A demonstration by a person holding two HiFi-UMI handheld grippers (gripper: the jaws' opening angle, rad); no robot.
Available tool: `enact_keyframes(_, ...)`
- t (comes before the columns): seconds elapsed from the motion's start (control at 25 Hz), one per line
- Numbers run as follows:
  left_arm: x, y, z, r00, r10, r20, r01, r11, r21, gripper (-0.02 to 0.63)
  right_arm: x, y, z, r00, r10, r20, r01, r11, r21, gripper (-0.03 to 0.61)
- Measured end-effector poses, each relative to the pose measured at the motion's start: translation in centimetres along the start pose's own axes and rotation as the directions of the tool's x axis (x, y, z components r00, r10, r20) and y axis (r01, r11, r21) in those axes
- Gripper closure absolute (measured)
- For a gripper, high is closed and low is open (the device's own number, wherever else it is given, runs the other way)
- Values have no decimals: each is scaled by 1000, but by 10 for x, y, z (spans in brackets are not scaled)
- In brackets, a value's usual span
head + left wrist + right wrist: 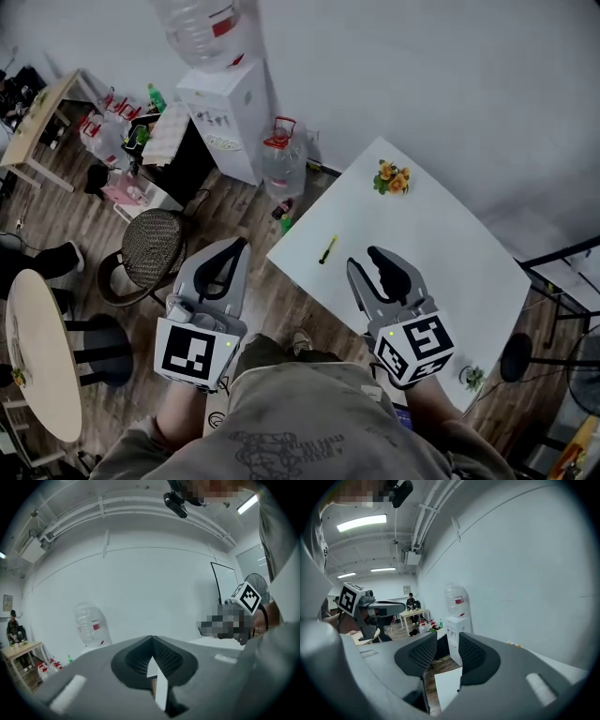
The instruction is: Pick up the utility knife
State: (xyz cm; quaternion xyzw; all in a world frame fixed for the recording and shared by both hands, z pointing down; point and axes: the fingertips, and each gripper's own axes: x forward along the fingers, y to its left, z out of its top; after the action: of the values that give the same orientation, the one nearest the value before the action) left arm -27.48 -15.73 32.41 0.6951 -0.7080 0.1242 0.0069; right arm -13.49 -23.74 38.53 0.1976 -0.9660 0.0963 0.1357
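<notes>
The utility knife [327, 248], slim, yellow and black, lies near the left edge of the white table [441, 244]. My right gripper [375, 255] hovers over the table just right of the knife, apart from it; in the right gripper view its jaws [447, 641] stand a narrow gap apart with nothing between them, the table corner [447, 686] below. My left gripper [241, 246] hangs over the wooden floor left of the table, its tips [151, 639] meeting, empty. Neither gripper view shows the knife.
Orange flowers [392, 177] sit at the table's far corner and a small plant [472, 377] at its near right edge. A water dispenser [230, 112], a floor jug [281, 155], a wicker chair [155, 246] and a round table [37, 352] stand to the left.
</notes>
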Motion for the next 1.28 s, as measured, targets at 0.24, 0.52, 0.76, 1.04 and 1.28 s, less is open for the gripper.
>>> enact_keyframes(0.24, 20, -3, 11, 998, -67, 9, 67, 997, 26, 614, -3, -11, 0, 997, -74, -8, 74, 997, -20, 411)
enact_keyframes(0.52, 53, -2, 20, 979, -202, 23, 200, 978, 64, 614, 3, -23, 5, 985, -173, -6, 173, 985, 20, 410)
enact_keyframes(0.76, 72, 12, 23, 936, -347, 51, 342, 936, 81, 614, 19, -18, 11, 961, -275, -7, 275, 960, 46, 408)
enact_keyframes(1.04, 82, 33, 43, 867, -488, 98, 470, 868, 161, 614, 24, 2, 31, 912, -407, 43, 402, 911, 87, 393)
enact_keyframes(1.28, 78, 47, 42, 819, -564, 102, 545, 822, 166, 614, 17, 18, 40, 851, -523, 50, 517, 851, 93, 391)
